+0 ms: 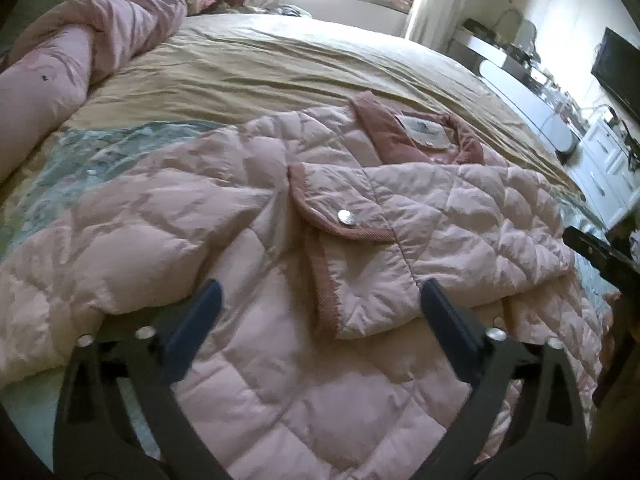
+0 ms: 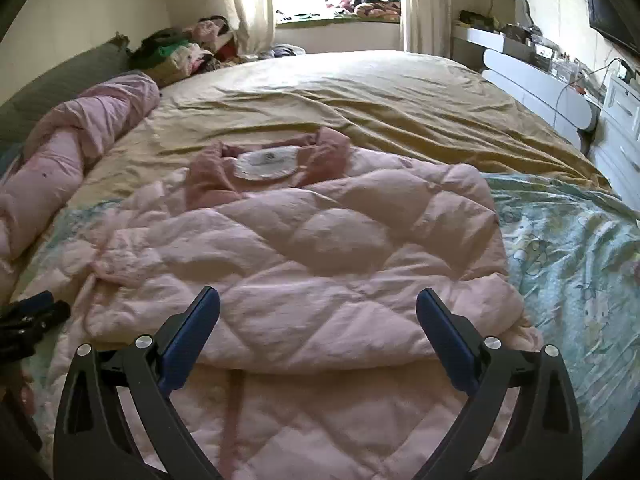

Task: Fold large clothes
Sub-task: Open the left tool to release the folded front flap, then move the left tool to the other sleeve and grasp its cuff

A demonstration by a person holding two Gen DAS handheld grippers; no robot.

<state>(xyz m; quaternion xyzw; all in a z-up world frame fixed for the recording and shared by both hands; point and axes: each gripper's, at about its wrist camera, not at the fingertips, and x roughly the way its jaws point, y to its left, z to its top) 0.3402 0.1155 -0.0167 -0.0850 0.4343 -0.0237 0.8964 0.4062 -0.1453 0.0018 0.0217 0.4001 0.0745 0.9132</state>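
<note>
Both my grippers hang spread wide with nothing between the pads: the left gripper (image 1: 320,304) hovers over the sleeve end of the pink quilted jacket (image 1: 280,240), and the right gripper (image 2: 318,312) over the jacket's folded right side. The jacket lies on the bed (image 2: 360,92), near its near edge, partly on the tan sheet and partly on the pale printed blanket (image 2: 572,248), with its collar (image 2: 276,160) pointing toward the far edge and the window. A sleeve with a snap cuff (image 1: 344,216) is laid across the chest, so I judge the side folds are in and the bottom hem still has to come up toward the collar. The risk I see is the padding: this puffy fabric looks springy and slick, so the folded sleeve could slide off or pop open once I lift the hem. If I pinch only the top layer, the lower layers will stay behind and the fold will skew. The blanket underneath is loose and wrinkled, and a low grab near the edge could catch it along with the jacket. The rolled pink duvet (image 2: 80,136) along the left edge sits well apart and should not interfere.
</note>
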